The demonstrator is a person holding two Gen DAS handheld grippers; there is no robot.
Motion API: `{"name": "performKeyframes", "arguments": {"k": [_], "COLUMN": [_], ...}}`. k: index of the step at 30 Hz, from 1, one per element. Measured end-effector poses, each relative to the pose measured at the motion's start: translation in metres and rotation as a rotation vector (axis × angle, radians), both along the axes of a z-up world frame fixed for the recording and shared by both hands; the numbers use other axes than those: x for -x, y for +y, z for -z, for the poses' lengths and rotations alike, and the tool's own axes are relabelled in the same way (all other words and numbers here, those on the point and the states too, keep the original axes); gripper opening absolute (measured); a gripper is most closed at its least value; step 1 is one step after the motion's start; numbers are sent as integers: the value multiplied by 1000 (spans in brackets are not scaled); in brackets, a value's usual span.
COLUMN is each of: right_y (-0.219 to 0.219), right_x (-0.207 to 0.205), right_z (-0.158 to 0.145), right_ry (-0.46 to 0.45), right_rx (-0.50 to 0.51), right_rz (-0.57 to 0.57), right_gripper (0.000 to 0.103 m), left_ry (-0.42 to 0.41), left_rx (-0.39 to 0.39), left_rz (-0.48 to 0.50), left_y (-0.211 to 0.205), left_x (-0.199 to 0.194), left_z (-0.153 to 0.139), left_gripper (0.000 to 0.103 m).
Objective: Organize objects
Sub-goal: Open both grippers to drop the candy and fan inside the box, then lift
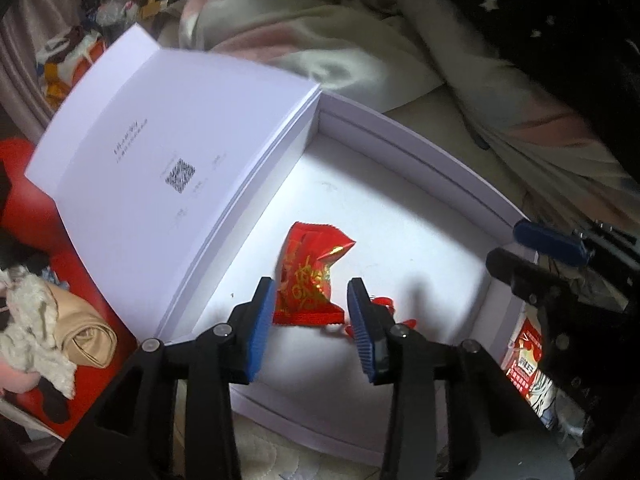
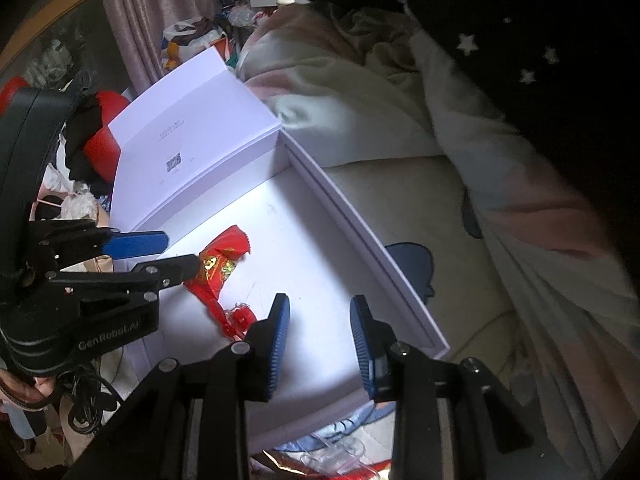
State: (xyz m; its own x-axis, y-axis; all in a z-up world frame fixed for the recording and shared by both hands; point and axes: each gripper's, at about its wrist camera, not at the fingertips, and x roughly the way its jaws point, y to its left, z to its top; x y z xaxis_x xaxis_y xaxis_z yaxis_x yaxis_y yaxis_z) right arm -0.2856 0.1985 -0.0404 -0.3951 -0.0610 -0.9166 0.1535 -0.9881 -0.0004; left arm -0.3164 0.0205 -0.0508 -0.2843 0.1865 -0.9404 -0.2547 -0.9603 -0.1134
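The left gripper hung over the open white box, its blue pads partly apart and holding nothing. The red pouch lay on the box floor below, seen through the gap between the jaws, with neither pad pressing on it. The right gripper pointed down over the same box, jaws likewise partly apart and empty, above bare white floor beside the pouch.

The pouch appeared to be light, soft cloth printed in gold, crumpled at its mouth, with a red cord trailing from its near end. It would likely fold under a pinch rather than resist, and was probably neither fragile nor slippery. The bunched neck, or the fuller body, looked the surest place to grip; the cord could snag.

Farther back the hinged lid stood raised along the box's far-left side, a small printed code on its inner face. Beyond lay rumpled bedding.
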Motion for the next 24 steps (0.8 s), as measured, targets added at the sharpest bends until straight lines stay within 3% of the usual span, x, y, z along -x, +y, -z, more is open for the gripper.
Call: {"name": "performKeyframes", "arguments": {"k": [3, 7, 24], "right_y": [5, 8, 9], "right_x": [-4, -12, -70], "right_z": [-9, -21, -70], "right_ry": [11, 34, 123], "right_rx": [-7, -17, -4], "right_rz": [17, 27, 46], "right_gripper": [43, 44, 47], "left_ry": [30, 76, 164], "left_rx": [45, 56, 17], "left_rz": [6, -6, 41], "left_y": [4, 1, 2], "left_x": [-5, -13, -76], "left_z": [-10, -24, -76], "left_gripper": [45, 56, 57]}}
